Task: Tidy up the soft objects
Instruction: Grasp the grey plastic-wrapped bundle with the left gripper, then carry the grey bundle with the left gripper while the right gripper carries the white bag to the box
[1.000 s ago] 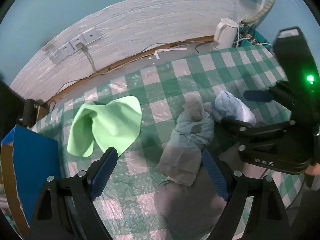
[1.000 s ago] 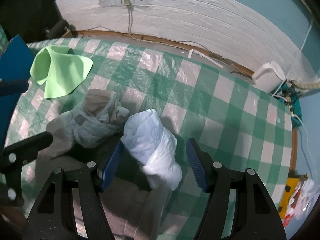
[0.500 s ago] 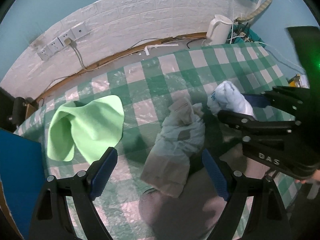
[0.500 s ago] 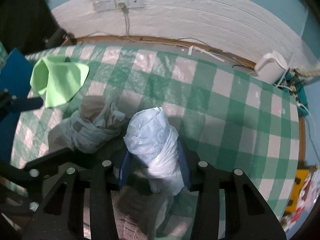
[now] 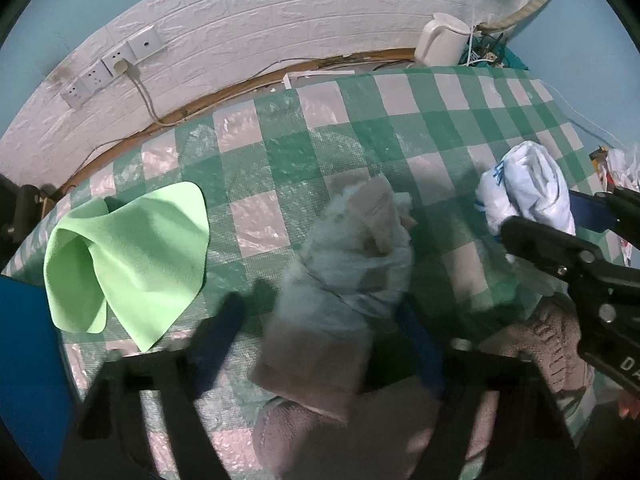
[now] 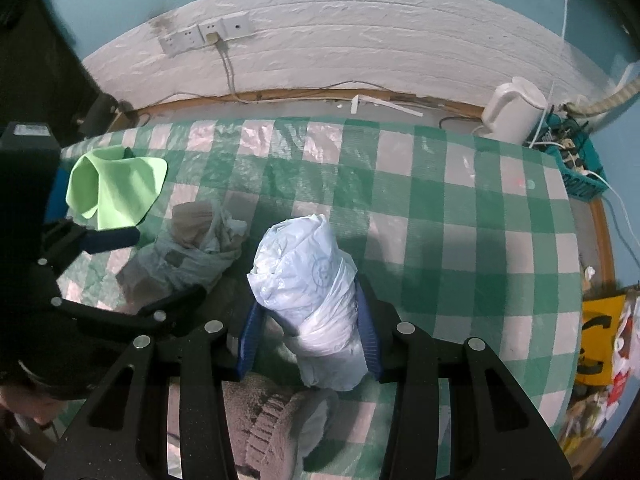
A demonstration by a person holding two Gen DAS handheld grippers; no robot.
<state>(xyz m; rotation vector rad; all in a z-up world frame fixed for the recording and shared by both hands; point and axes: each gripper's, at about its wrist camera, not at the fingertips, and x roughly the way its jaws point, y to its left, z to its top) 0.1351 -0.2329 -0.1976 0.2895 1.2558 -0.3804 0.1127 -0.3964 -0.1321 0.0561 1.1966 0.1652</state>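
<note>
Soft bundles lying on a green-checked tablecloth (image 6: 460, 240)
The right gripper (image 6: 308, 336) is squeezing the white bag bundle (image 6: 308, 276); the left gripper (image 5: 320, 340), blurred, is standing spread around the grey bundle (image 5: 352, 256).

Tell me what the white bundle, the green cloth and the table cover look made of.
White bundle: thin plastic film, crinkled and semi-translucent, with a faint printed mark. Green cloth: soft matte fabric, probably microfibre, draping in smooth folds. Table cover: glossy checked plastic or vinyl sheet, showing glare and wrinkles.
</note>
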